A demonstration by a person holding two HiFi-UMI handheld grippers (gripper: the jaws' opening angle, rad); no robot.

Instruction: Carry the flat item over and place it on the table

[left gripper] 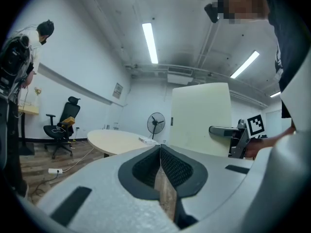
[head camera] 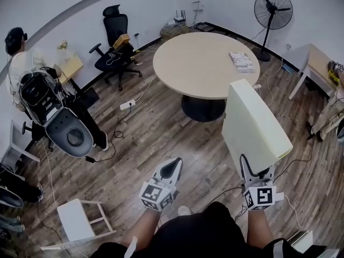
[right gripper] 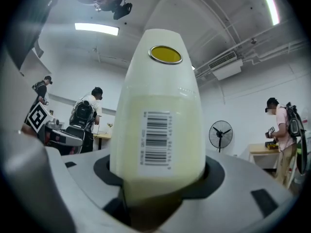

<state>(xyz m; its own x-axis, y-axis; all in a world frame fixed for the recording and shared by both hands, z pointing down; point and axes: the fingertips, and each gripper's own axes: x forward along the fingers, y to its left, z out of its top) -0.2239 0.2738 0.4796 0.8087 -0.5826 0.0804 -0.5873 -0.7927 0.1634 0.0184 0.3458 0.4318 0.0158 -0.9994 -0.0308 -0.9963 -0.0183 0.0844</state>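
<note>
The flat item point(head camera: 252, 125) is a pale cream, thick rectangular pad, held upright above the wooden floor. My right gripper point(head camera: 257, 173) is shut on its lower edge. In the right gripper view the pad point(right gripper: 158, 110) fills the middle and carries a barcode label and a yellow round sticker, with the right gripper point(right gripper: 155, 188) clamped at its base. My left gripper point(head camera: 172, 166) hangs to the left of it, shut with nothing in it. The left gripper view shows the pad point(left gripper: 200, 118) to the right and the left gripper point(left gripper: 160, 152) with its pads together. The round beige table point(head camera: 204, 63) stands ahead.
A stack of books point(head camera: 242, 61) lies on the table's right side. A standing fan point(head camera: 273, 9) is behind it and a black office chair point(head camera: 115, 44) to its left. A person point(head camera: 21, 58) with gear stands at far left. A white stool point(head camera: 80, 219) sits near left, a desk point(head camera: 320, 63) at right.
</note>
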